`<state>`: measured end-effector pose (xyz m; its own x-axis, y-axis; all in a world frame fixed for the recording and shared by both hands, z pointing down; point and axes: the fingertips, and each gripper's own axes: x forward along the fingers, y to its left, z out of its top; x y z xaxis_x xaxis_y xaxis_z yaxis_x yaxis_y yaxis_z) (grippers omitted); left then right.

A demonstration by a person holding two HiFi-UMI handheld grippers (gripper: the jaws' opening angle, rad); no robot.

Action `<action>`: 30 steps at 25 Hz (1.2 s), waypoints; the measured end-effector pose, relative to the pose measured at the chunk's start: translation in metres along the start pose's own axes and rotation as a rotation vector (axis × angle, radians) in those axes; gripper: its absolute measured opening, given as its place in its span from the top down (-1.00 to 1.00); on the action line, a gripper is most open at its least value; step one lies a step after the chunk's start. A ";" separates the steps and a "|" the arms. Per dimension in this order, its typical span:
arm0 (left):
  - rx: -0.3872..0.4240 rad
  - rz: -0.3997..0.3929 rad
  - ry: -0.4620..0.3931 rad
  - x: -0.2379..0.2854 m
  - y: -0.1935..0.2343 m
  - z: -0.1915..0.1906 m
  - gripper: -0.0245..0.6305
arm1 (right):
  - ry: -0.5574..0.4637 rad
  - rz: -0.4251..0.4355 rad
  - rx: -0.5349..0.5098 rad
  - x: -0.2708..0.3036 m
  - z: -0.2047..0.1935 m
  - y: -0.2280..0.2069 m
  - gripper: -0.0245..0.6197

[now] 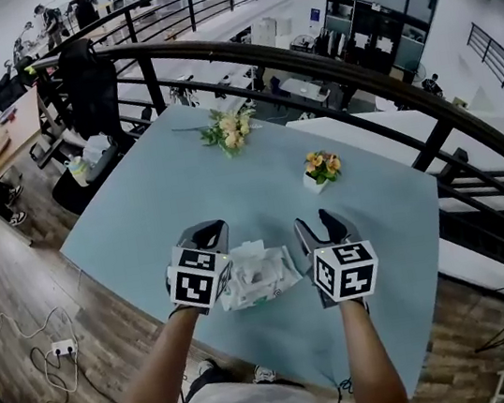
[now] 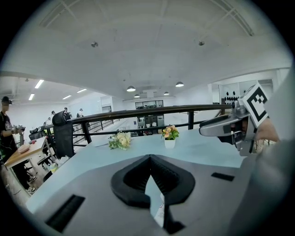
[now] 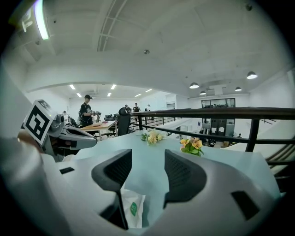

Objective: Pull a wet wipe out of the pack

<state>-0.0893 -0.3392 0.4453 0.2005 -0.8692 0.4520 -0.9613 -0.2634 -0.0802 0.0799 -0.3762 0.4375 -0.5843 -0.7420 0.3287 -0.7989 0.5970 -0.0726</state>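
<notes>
1. Wet wipe pack [image 1: 259, 275]: lies near the near edge of the surface [image 1: 231, 190], between both tools and within easy reach. Shows white folds bunched at its top, likely a wipe.
2. Left tool [image 1: 208, 234]: tips pressed together on nothing, just beside the pack's left end, probably to steady it.
3. Right tool [image 1: 324, 224]: gapes wide and empty just right of the pack, apparently ready to pinch.
4. Small white pot [image 1: 323, 180]: holds orange flowers, well apart, toward the far right edge.

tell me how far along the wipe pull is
Barely started. Done: both grippers flank the wet wipe pack on the table. In hand: nothing; the left gripper is shut and empty, the right gripper open above the pack. Left: grip a wipe and pull it out.
</notes>
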 end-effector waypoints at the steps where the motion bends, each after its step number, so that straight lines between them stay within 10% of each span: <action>1: 0.003 -0.004 0.000 0.001 0.001 0.000 0.94 | -0.001 -0.006 0.001 0.001 0.000 0.000 0.29; 30: 0.110 -0.308 -0.039 0.018 0.015 -0.003 0.94 | -0.005 -0.290 0.076 -0.015 -0.005 0.037 0.29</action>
<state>-0.1002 -0.3574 0.4553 0.4874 -0.7566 0.4360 -0.8289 -0.5578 -0.0414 0.0598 -0.3419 0.4349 -0.3309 -0.8796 0.3419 -0.9408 0.3357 -0.0470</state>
